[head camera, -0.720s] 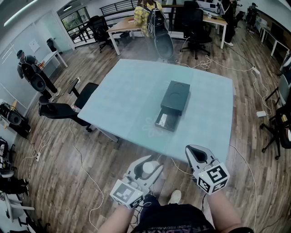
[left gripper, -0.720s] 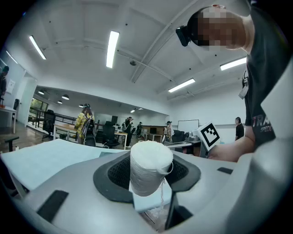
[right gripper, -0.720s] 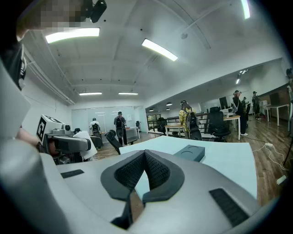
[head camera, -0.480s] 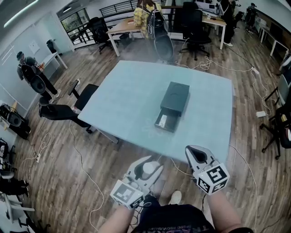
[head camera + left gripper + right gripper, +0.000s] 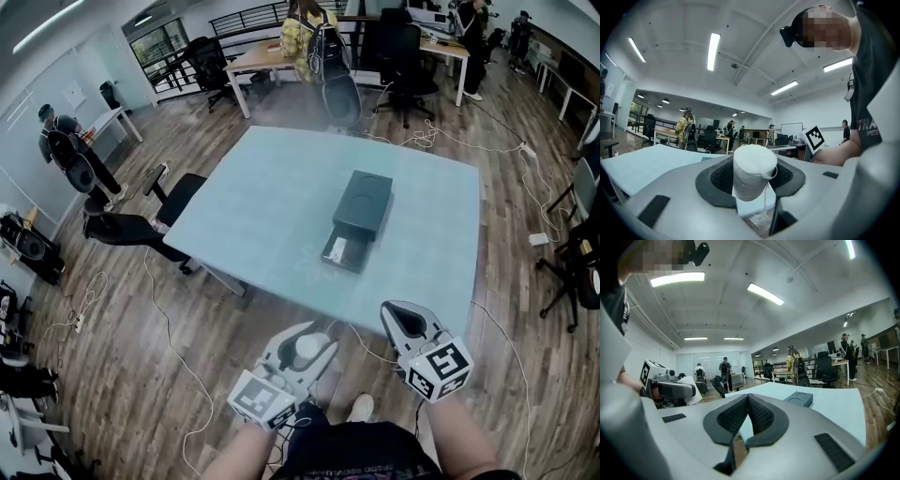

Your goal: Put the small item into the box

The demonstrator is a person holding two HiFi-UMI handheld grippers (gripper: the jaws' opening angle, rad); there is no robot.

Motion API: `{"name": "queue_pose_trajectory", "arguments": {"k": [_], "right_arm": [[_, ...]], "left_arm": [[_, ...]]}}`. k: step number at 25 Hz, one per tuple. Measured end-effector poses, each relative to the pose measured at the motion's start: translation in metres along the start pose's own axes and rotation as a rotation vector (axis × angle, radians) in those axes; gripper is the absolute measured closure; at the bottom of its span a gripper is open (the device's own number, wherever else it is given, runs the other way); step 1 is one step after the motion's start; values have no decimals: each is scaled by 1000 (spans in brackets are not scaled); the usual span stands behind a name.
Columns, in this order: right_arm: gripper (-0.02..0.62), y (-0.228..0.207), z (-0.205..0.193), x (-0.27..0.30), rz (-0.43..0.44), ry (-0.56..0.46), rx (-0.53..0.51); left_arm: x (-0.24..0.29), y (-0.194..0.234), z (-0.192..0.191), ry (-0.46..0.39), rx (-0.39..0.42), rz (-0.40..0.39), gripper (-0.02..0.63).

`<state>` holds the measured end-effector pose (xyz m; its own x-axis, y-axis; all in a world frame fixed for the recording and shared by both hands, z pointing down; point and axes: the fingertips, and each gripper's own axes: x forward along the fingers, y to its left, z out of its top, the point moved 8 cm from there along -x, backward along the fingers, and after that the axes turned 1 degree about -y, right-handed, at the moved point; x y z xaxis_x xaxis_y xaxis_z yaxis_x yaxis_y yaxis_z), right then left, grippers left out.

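Pale blue bench (image 5: 262, 206) amid open office floor. Clamped in left tongs (image 5: 314, 339), white thread spool (image 5: 752, 171), short of bench's near edge. Dark box (image 5: 361, 208) mid-bench, drawer (image 5: 339, 249) pulled out, perhaps a pale card inside. Closed on nothing, right tongs (image 5: 398, 311).

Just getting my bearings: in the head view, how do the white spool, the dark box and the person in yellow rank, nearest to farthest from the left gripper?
1. The white spool, held between the left gripper jaws.
2. The dark box, in the middle of the table.
3. The person in yellow, beyond the table's far edge.
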<state>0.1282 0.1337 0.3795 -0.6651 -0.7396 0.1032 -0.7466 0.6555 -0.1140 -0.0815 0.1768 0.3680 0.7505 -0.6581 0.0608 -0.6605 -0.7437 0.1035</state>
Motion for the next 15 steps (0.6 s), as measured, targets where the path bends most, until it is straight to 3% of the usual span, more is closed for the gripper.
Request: {"name": "queue_pose_trajectory", "arguments": {"k": [15], "right_arm": [[578, -7, 9, -7, 20, -11, -13]], "left_arm": [[8, -6, 7, -10, 8, 12, 411]]}}
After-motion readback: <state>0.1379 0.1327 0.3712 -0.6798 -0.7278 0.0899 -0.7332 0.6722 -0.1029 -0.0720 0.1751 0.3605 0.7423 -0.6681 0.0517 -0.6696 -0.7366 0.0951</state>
